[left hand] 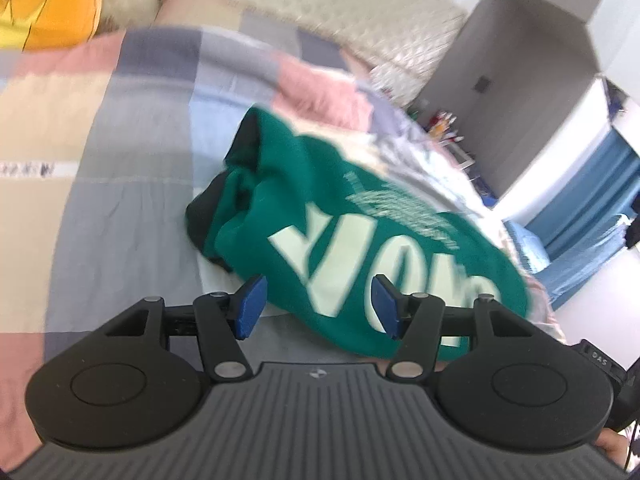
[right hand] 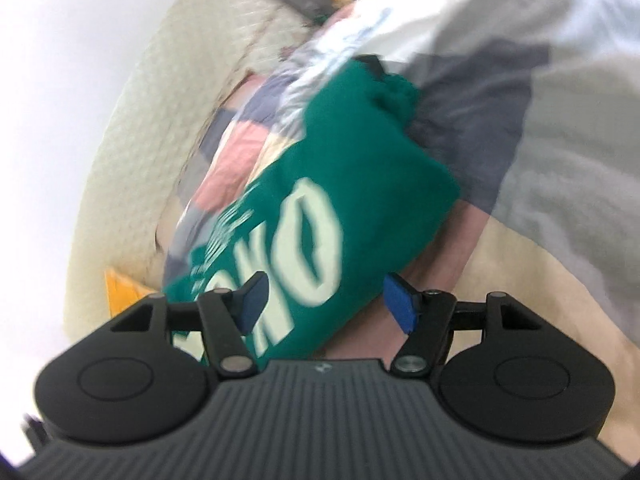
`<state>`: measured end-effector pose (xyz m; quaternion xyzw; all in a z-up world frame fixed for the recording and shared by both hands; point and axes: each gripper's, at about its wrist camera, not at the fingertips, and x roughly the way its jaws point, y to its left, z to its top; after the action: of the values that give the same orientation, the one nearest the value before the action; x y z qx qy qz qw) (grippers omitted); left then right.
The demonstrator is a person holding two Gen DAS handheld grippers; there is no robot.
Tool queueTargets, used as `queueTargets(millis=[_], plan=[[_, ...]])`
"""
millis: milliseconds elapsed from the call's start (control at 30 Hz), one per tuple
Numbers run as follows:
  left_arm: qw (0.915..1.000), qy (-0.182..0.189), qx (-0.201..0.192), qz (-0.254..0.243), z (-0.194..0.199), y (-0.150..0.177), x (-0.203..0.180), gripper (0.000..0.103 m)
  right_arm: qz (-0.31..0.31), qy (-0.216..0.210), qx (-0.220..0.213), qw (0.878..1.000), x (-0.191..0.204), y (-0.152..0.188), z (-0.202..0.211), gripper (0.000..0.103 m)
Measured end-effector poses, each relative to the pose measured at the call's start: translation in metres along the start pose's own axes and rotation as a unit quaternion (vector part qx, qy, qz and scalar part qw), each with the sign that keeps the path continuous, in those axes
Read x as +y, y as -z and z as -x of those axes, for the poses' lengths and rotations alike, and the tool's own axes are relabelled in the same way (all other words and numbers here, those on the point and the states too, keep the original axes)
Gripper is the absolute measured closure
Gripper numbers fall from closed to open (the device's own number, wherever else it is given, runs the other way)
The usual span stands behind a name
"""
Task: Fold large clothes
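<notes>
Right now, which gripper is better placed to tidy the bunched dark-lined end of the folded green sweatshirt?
Probably left: the left gripper, open, faces the bunched end nearby; from the right gripper it lies far.

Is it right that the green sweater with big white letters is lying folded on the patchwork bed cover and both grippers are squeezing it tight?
Not quite. The green sweater does lie folded on the patchwork bed cover, but neither gripper squeezes it. The left wrist view shows the left gripper with jaws apart, pads off the cloth; the right wrist view shows the same for the right gripper.
</notes>
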<state>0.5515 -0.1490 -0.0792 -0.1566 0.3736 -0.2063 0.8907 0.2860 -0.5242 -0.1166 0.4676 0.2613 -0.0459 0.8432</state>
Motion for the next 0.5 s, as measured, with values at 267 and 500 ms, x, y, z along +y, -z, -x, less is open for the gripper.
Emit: queueTargets(millis=[267, 500], plan=[[0.9977, 0.011, -0.046, -0.048, 0.111, 0.007, -0.051, 0.039, 0.107, -0.038, -0.034, 0.993, 0.072, 0.014, 0.079, 0.036], [0.9932, 0.016, -0.082, -0.081, 0.203, 0.026, -0.081, 0.038, 0.204, -0.048, -0.056, 0.976, 0.119, 0.042, 0.141, 0.036]])
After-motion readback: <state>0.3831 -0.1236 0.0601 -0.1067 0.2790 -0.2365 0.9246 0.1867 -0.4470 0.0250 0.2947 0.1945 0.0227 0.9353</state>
